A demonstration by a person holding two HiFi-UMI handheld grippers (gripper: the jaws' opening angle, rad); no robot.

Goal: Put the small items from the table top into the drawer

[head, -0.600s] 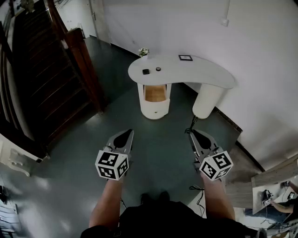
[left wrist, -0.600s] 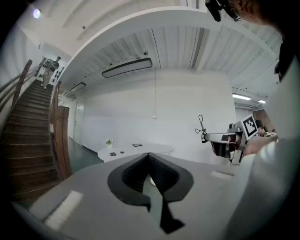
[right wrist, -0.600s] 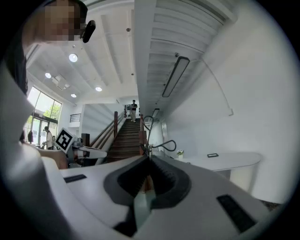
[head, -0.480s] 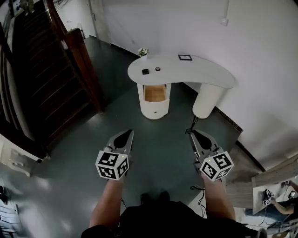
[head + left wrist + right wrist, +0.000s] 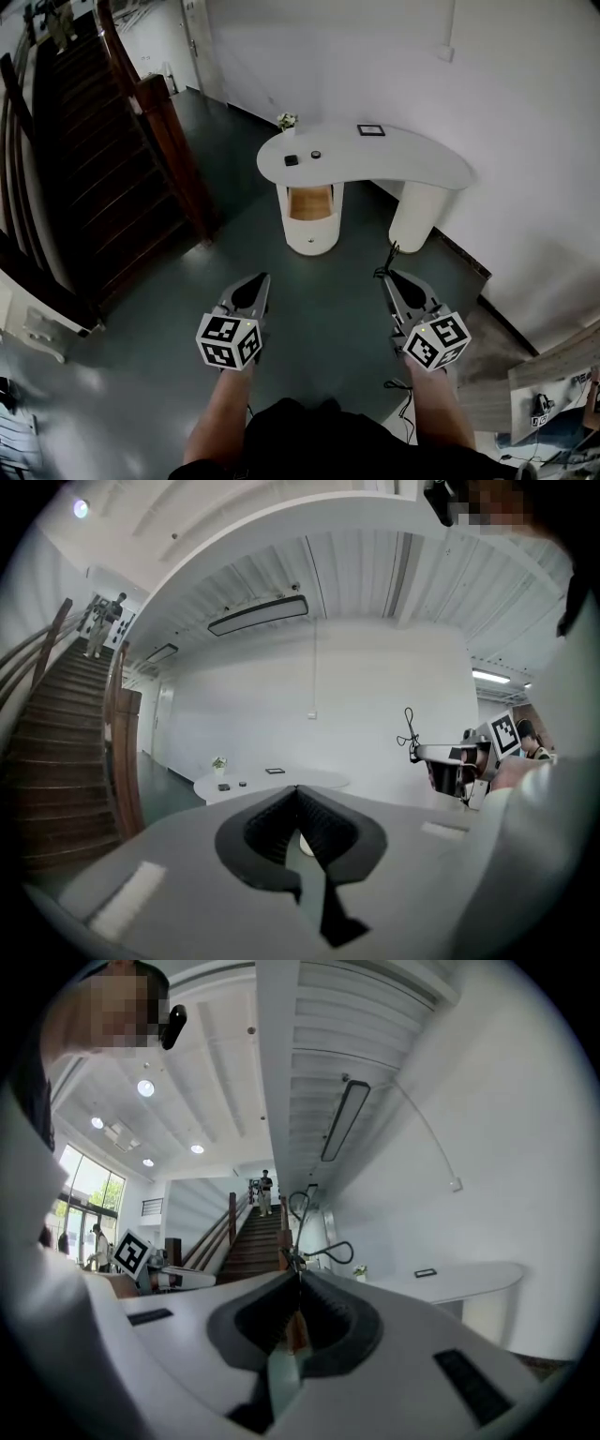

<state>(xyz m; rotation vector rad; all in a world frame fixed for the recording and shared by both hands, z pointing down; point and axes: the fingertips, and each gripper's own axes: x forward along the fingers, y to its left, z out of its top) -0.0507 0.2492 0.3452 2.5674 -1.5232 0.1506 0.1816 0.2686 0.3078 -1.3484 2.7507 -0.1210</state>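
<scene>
Two near table (image 5: pixel 412 161) left edge: square block (image 5: pixel 292 160), round piece (image 5: pixel 316 155). We judge both light, rigid; pinch across sides. Left gripper (image 5: pixel 263 276), right gripper (image 5: pixel 384 274) closed, empty.

No text, label, brand or number can be read on anything in these views.

On the white curved table top (image 5: pixel 412 159), a small square dark item (image 5: pixel 292 160) and a small round dark item (image 5: pixel 316 155) are too small to identify. The back of the open wood-coloured drawer (image 5: pixel 310 202) is hidden under that top.
</scene>
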